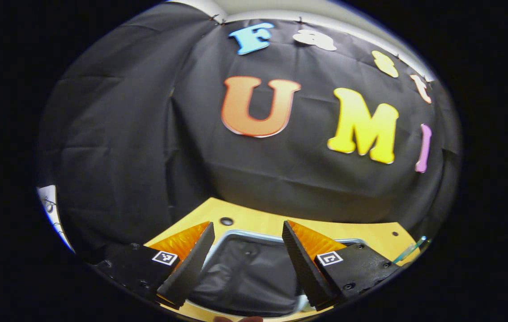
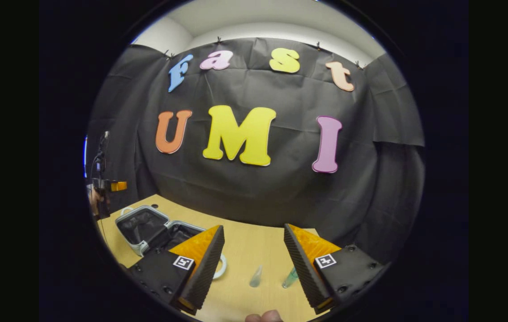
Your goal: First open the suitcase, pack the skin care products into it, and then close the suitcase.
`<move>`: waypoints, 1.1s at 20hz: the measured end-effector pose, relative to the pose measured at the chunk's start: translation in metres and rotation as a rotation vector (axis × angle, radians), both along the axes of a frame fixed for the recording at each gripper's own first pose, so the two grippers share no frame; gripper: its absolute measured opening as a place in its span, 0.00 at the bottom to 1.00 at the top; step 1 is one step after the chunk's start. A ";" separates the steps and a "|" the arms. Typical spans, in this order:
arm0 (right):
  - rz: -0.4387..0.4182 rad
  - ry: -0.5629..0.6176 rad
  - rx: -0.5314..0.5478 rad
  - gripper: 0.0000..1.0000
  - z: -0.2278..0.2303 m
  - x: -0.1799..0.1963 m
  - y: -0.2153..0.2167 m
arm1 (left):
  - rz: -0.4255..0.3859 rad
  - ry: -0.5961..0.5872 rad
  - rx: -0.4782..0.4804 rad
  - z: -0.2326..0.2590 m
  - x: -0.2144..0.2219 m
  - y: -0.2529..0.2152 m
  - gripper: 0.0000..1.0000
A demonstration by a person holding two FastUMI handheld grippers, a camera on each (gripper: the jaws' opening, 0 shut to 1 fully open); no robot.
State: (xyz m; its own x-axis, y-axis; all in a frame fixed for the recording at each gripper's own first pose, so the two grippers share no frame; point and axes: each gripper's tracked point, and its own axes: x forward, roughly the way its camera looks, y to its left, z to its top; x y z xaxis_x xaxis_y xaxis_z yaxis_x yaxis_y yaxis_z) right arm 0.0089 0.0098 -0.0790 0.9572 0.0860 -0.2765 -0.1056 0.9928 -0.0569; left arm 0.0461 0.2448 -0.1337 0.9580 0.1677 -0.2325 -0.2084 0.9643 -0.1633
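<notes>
Right gripper jaws wide, empty, above two small tubes on table beside open suitcase; left gripper wide over its lining; judged light, slippery, pinch mid-body.

No word, number or brand can be read on any object here. The only signs are small square black-and-white coded tags (block patterns, not letters): one pair on the left gripper, a left-hand tag and a right-hand tag at the bases of its two fingers, and a matching pair on the right gripper. Any print on the two small translucent plastic tubes lying on the light wooden table is too small to tell.
</notes>
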 end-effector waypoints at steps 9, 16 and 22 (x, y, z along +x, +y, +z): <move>-0.060 0.002 0.001 0.78 -0.017 -0.016 -0.096 | -0.266 -0.021 -0.016 0.011 -0.025 -0.268 0.98; -0.060 0.073 -0.021 0.79 -0.057 -0.029 -0.154 | -0.314 0.011 0.030 -0.014 -0.036 -0.371 0.98; -0.045 0.156 -0.052 0.79 -0.090 -0.039 -0.187 | -0.431 0.141 0.074 -0.084 -0.032 -0.453 0.98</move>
State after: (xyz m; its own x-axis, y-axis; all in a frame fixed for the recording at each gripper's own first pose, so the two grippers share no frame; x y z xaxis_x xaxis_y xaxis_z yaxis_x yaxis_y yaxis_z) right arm -0.0301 -0.1777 -0.1691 0.9050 0.0254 -0.4246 -0.0726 0.9928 -0.0952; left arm 0.0139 -0.2083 -0.2178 0.9039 -0.2177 -0.3682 0.1987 0.9760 -0.0893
